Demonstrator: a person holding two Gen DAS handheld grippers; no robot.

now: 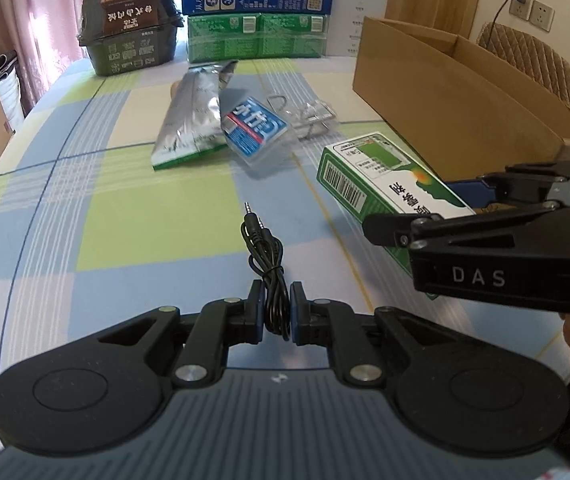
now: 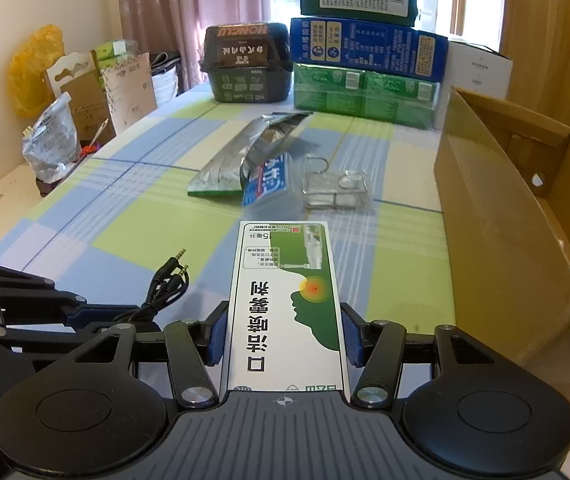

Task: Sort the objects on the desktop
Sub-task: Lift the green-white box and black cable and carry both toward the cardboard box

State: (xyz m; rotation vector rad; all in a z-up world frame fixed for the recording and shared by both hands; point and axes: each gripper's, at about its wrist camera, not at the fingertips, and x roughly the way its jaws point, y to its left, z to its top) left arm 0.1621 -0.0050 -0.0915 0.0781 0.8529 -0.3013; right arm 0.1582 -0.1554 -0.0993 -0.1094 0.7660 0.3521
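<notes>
Above the table point(image 1: 85, 208), near its front edge, a coiled black audio cable point(image 1: 269, 280) is clamped in the left hand-held gripper point(image 1: 276, 314). A green-and-white box point(image 2: 285, 304) is clamped lengthwise in the right hand-held gripper point(image 2: 283, 338), w/ the open cardboard box point(image 2: 525, 216) close on the right. Bare checked cloth is seen ahead before the foil pouch point(image 2: 237, 156).

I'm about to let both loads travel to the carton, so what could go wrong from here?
The left hand-held gripper pinches only the looped middle of the black audio cable, so its free plugs could swing or snag. The right hand-held gripper grips the green and white box near one end; it might tip. Both sit close together and could bump near the cardboard carton.
</notes>
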